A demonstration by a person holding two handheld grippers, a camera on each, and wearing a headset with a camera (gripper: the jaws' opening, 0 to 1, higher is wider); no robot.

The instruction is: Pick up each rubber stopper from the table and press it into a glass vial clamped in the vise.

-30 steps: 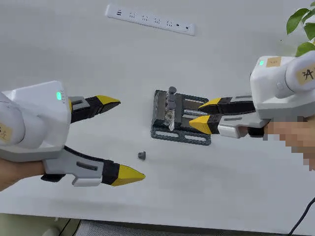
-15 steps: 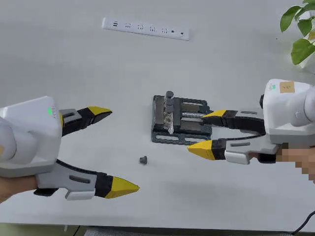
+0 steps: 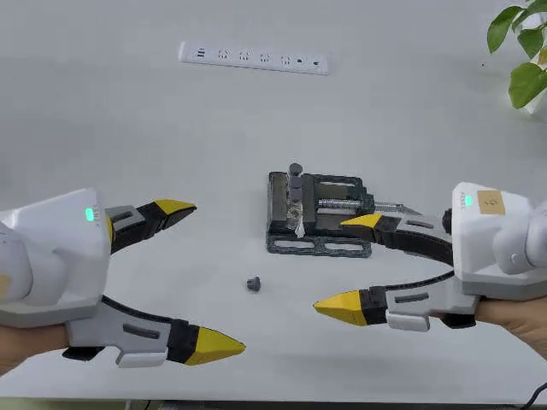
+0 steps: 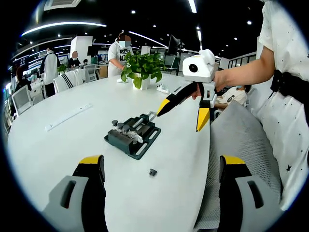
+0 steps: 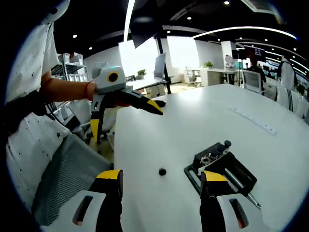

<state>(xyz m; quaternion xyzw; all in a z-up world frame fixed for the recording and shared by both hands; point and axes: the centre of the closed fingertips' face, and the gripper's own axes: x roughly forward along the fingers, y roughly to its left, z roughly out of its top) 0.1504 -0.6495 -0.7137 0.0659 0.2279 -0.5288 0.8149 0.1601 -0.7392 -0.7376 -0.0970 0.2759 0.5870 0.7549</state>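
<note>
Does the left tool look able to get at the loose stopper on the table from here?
Probably yes: the left tool is open, and bare table lies between it and the stopper; the vise stands farther off.

A white power strip (image 3: pixel 254 57) lies flat, well apart from a leafy green plant (image 3: pixel 520 51).

No legible text; tan sticker (image 3: pixel 493 202) on the right gripper (image 3: pixel 332 264) too blurred.
</note>
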